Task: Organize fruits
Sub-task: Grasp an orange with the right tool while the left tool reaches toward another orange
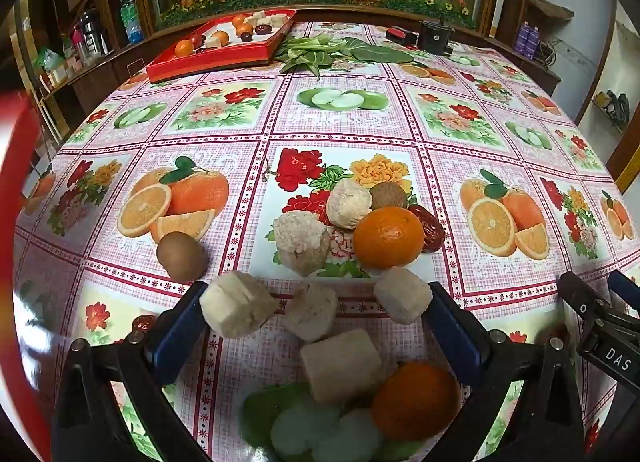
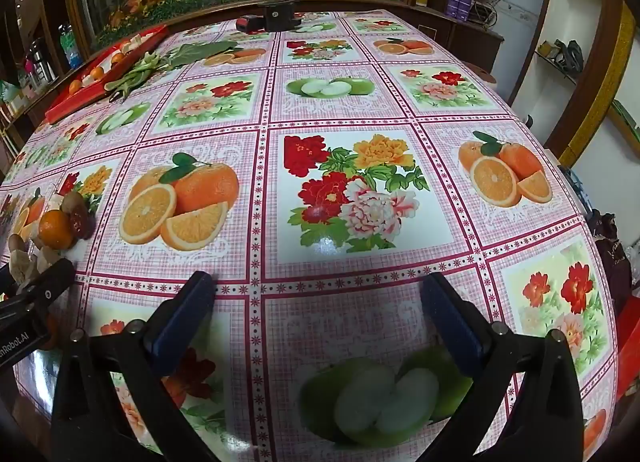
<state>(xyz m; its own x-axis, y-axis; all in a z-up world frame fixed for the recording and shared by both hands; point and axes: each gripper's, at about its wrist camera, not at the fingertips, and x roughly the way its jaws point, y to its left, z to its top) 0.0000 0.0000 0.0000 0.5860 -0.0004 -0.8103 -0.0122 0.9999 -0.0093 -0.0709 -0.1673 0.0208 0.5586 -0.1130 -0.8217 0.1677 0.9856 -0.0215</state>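
Nearest the left wrist camera, a pale cube point(image 1: 340, 366) and an orange point(image 1: 416, 402) are lying between the spread blue fingers point(image 1: 176, 330) of the left gripper point(image 1: 316, 298), which is standing released and grasping nothing. Going left to right across the fingertips, one pale chunk point(image 1: 236, 310) is sitting against the left finger, a second chunk point(image 1: 310, 312) is lying in the gap, and a third point(image 1: 402, 296) is resting just beside the right finger. Beyond the gripper, a brown kiwi point(image 1: 182, 256) is sitting left of a cluster in which a second orange point(image 1: 388, 238) is touching a red date point(image 1: 432, 227). Far behind the cluster, a red tray point(image 1: 208, 59) is holding sorted fruit, with leafy greens point(image 1: 320, 49) just right of it. At the right edge, the right gripper point(image 2: 316, 290) is showing the letters "DAS".

From the right wrist camera, that gripper is hanging released over bare tablecloth point(image 2: 360, 101), well right of the fruit cluster; the other tool's body is reading "nRobot.AI".
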